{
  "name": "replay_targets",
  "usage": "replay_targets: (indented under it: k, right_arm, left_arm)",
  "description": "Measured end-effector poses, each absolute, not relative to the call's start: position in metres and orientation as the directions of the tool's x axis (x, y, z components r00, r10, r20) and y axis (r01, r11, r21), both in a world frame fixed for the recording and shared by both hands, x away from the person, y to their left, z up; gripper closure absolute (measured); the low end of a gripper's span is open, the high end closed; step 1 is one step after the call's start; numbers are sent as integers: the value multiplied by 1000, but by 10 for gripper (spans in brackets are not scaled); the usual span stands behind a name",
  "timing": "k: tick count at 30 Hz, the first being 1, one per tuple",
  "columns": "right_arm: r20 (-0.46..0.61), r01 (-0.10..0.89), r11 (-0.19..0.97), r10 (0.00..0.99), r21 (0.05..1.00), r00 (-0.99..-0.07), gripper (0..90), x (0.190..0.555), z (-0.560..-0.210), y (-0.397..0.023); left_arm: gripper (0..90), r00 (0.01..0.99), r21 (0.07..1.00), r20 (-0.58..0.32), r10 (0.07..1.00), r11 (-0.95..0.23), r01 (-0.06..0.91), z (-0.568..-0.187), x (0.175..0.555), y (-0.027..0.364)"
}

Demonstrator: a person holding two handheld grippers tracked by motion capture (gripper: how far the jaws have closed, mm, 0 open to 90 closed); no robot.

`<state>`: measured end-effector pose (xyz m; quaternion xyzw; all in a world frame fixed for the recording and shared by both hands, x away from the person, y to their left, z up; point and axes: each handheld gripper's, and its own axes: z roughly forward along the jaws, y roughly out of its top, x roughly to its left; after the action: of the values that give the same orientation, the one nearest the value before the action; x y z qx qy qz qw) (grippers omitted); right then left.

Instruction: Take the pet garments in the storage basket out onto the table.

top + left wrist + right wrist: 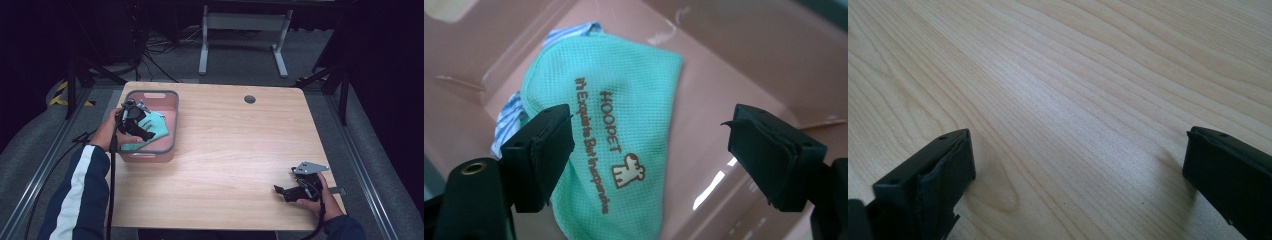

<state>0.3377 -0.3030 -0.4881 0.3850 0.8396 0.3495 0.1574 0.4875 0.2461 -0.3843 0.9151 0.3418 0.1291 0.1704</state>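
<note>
While its black, blocky jaws stood wide apart, the left gripper point(649, 155) hung over a mint-green cloth point(609, 135) — waffle-knit, printed with brown lettering and a small dog figure — lying crumpled between and just beyond them. A blue-striped fabric edge point(506, 117) poked out beside the nearer jaw. Around both rose the glossy pink plastic basin point(170, 107), grey-rimmed. The right gripper point(1073, 170), jaws likewise spread, rested low over the pale, grained wooden table point(1073, 75) — gripping nothing.
</note>
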Motion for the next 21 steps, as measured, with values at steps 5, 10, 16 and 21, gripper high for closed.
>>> replay_targets:
  k: [5, 10, 16, 21]
  right_arm:
    - [6, 537, 459, 756, 708, -654, 5, 338, -488, -303]
    - [6, 537, 459, 756, 708, -654, 5, 338, -488, -303]
    - [6, 537, 459, 756, 708, -654, 5, 338, -488, -303]
    - [4, 537, 459, 758, 708, -653, 5, 338, -488, -303]
  left_arm:
    - [212, 738, 315, 86, 670, -721, 618, -397, 501, 244]
    - [219, 720, 252, 71, 690, -711, 657, -411, 511, 241]
    - [250, 677, 206, 86, 731, -678, 706, -419, 521, 242]
    - [223, 677, 134, 80, 731, -681, 720, -427, 526, 237]
